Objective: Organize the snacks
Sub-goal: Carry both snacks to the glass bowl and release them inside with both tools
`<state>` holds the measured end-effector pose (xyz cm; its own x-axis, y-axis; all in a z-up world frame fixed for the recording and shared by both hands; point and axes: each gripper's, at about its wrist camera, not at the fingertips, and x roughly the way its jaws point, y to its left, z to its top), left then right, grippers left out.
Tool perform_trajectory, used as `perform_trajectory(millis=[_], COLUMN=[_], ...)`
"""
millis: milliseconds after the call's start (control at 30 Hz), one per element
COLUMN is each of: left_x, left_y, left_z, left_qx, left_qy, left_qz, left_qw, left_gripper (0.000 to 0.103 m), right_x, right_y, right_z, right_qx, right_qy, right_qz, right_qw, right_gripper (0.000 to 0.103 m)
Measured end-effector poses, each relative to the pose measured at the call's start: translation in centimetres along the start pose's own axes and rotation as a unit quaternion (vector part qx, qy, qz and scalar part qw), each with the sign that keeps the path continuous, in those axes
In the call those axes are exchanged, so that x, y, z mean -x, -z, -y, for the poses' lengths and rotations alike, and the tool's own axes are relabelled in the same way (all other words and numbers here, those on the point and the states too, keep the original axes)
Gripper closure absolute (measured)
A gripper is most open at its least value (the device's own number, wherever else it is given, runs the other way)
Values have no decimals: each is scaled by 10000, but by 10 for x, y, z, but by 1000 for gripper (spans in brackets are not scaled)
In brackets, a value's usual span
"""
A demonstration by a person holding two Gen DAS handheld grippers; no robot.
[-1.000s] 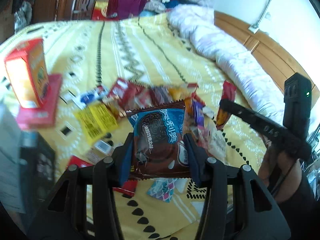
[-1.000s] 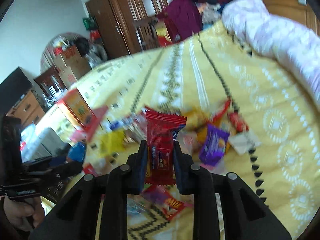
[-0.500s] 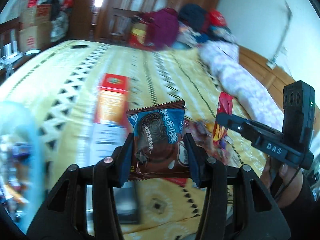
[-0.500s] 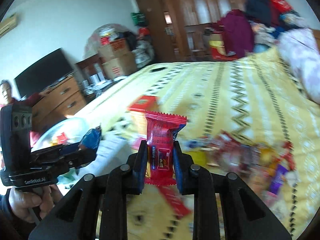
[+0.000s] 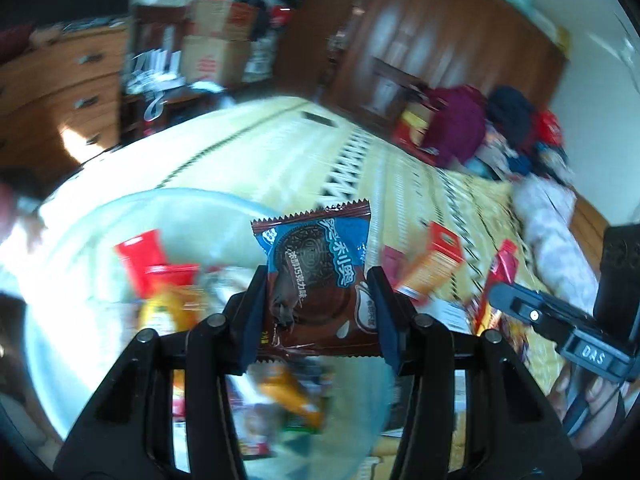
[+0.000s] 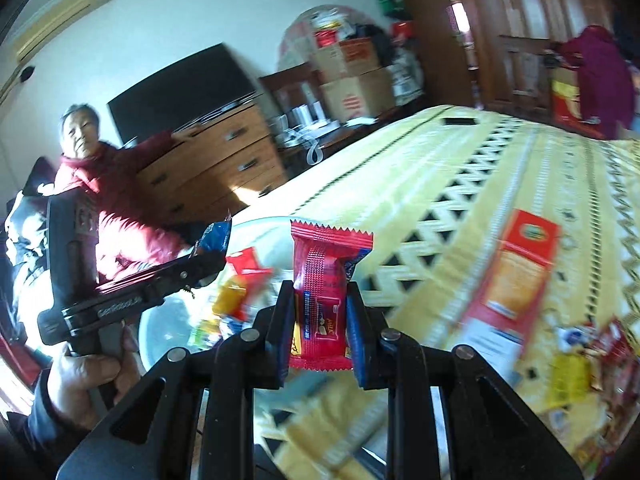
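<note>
We judge the sorting partly done: the clear bowl [image 5: 120, 216] at the edge of the bed [image 6: 460, 168] already holds several blurred snacks, red and yellow ones among them, while a scatter of wrappers [image 6: 576, 360] and an orange box [image 6: 508, 280] lie on the yellow cover, so more trips look likely. Our left gripper [image 5: 320, 312] is clamped on the brown and blue cookie packet [image 5: 320, 272], jaws partly apart and pressing its two sides, tilted downward over the bowl. Our right gripper [image 6: 320, 320] pinches the red snack packet [image 6: 324, 292] upright, jaws as near together as the packet allows, angled down with the bowl just beyond it. Neither packet has been dropped in yet
</note>
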<state>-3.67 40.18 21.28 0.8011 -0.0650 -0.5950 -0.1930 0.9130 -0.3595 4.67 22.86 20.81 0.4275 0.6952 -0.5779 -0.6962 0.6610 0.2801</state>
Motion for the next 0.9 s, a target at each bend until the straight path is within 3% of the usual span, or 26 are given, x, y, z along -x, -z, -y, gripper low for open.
perform_trajectory(millis=[167,300,567,900], left_x=[-7,-12,-4,-10], left_y=[6,13,7,9], left_z=[-30,-28,-54,-54], left_qx=[251,205,180,188], left_qy=[-259,-259,-234,-314], left_qz=[-165,-263,-252,-358], left_qw=[9992,9991,9992,9987], left_gripper=[54,54,54,54], right_x=[-49,-72,-82,-90], right_y=[-11,-12,-12,-9], right_z=[-41,-55,-61,-59], right_qx=[242,248,236,181], right_qy=[-245,-339,-356,-316], right_qz=[-303,-428,-487,-584], right_qw=[9989,9982,9979,9976], right_gripper=[76,76,76,76])
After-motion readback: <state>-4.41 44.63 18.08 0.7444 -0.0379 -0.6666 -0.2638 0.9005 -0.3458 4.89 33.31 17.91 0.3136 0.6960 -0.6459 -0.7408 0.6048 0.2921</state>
